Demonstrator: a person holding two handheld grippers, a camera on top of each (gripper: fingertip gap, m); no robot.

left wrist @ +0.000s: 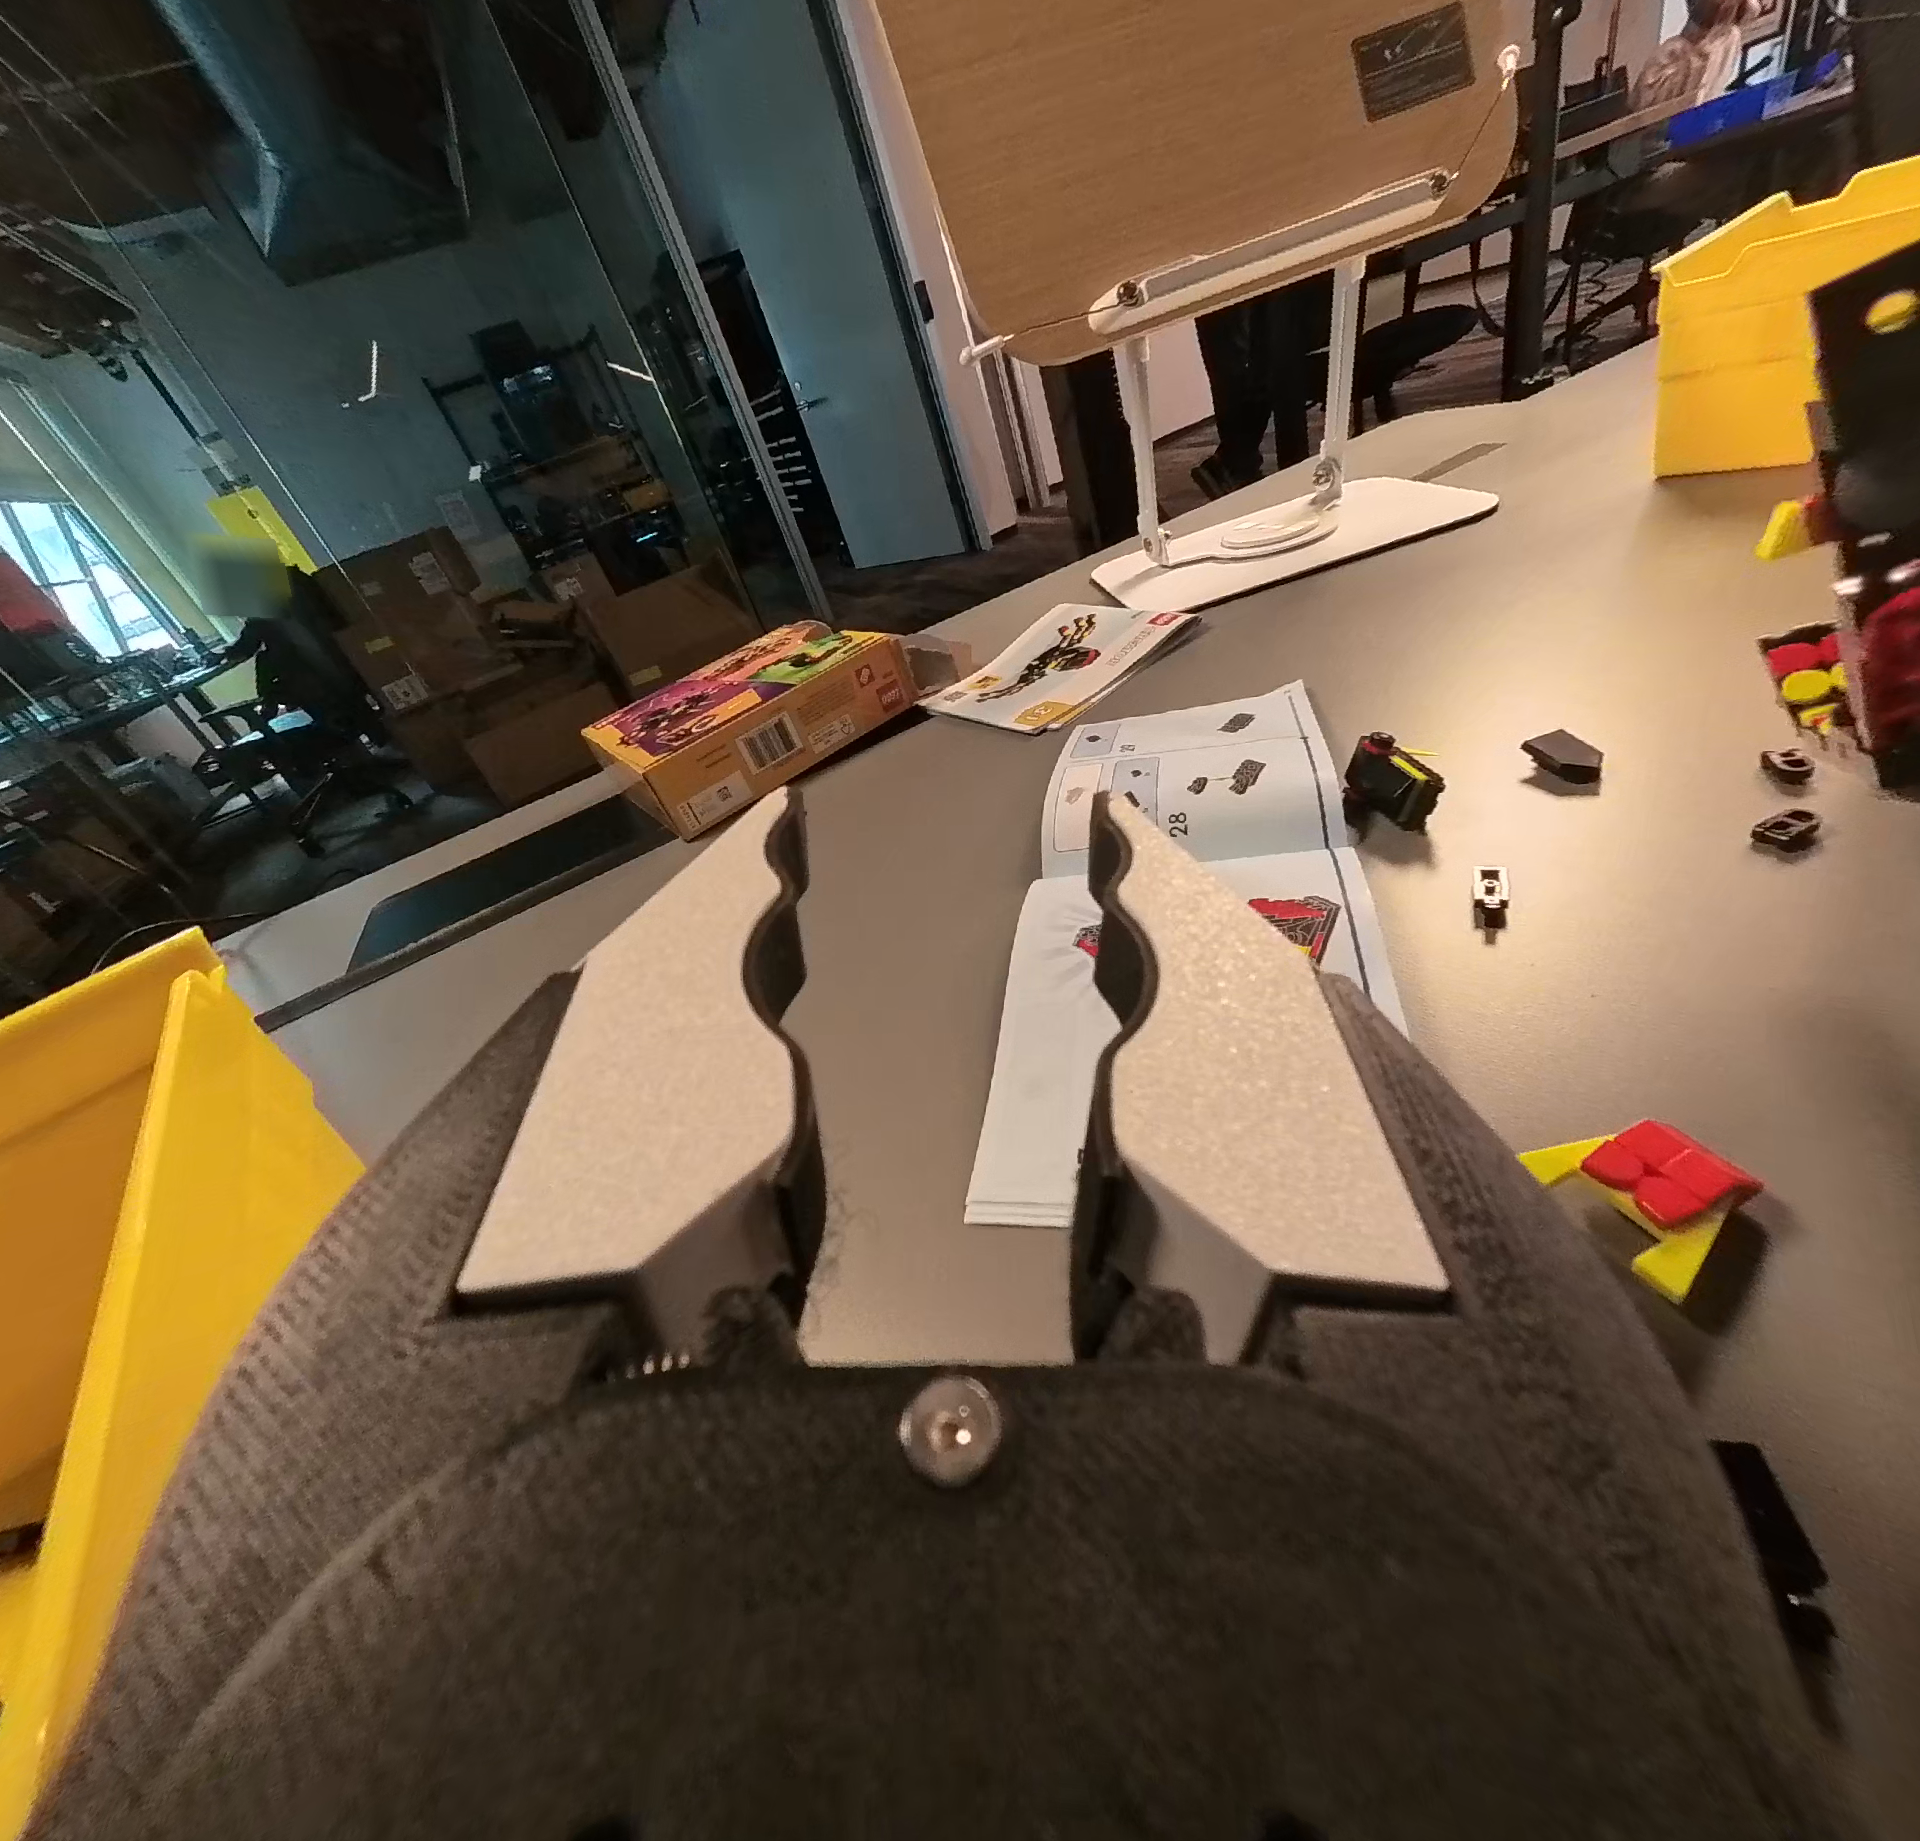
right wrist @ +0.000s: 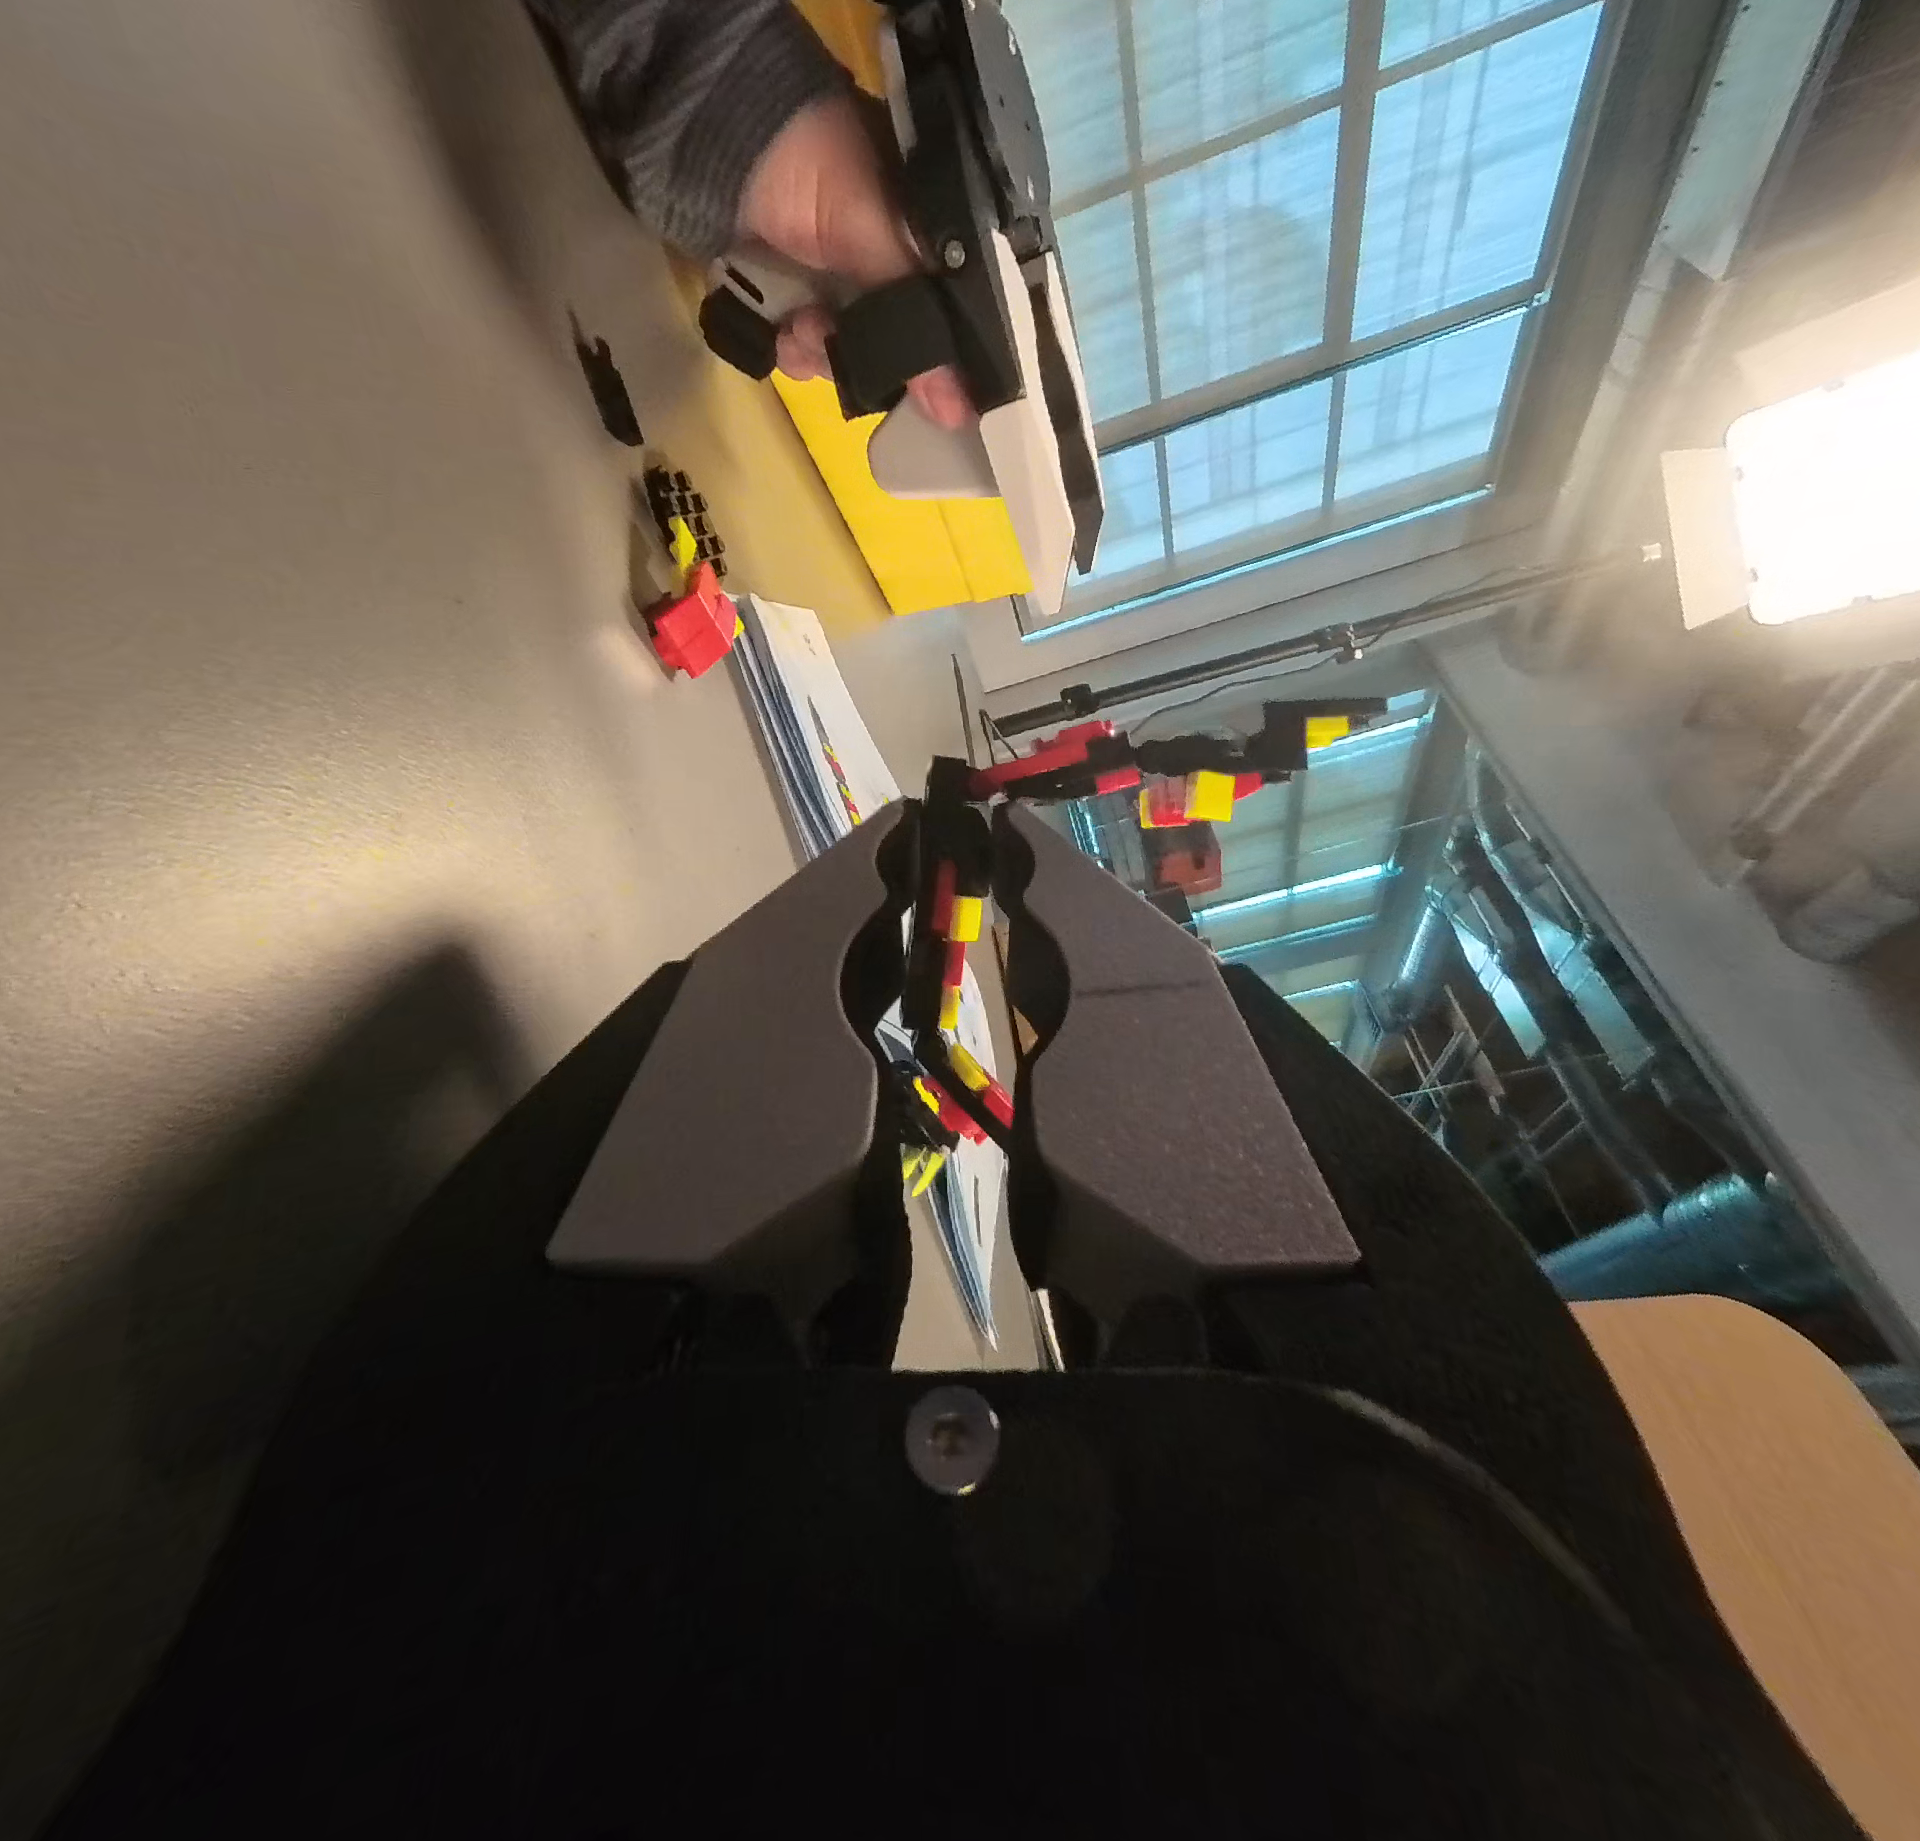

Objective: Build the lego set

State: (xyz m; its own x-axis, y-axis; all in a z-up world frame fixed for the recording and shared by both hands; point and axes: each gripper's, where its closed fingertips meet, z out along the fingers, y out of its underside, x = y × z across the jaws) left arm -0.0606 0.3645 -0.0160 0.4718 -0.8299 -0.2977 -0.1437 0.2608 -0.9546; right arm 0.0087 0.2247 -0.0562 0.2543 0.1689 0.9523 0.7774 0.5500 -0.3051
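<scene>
1. My left gripper (left wrist: 940, 820) hangs over the grey table (left wrist: 1558, 960) with its jaws spread wide and nothing between them.
2. Just past its fingertips I see the open instruction booklet (left wrist: 1195, 856) lying flat on the table.
3. My right gripper (right wrist: 956, 820) is rolled sideways, so the table stands on the left of its view; its jaws are clamped on the lego model (right wrist: 951, 960), a black, red and yellow build held up off the table.
4. Part of the model reaches out beyond the fingertips, against the window.
5. Loose pieces lie to the right of the booklet: a small black and yellow sub-assembly (left wrist: 1392, 778), several little black parts (left wrist: 1562, 752), and a red and yellow piece (left wrist: 1662, 1183) nearer to me.
6. The lego box (left wrist: 758, 721) and a second booklet (left wrist: 1060, 664) sit farther back, near a wooden stand (left wrist: 1195, 129).
7. A yellow bin (left wrist: 135, 1220) is at my left, another yellow bin (left wrist: 1745, 357) far right.
</scene>
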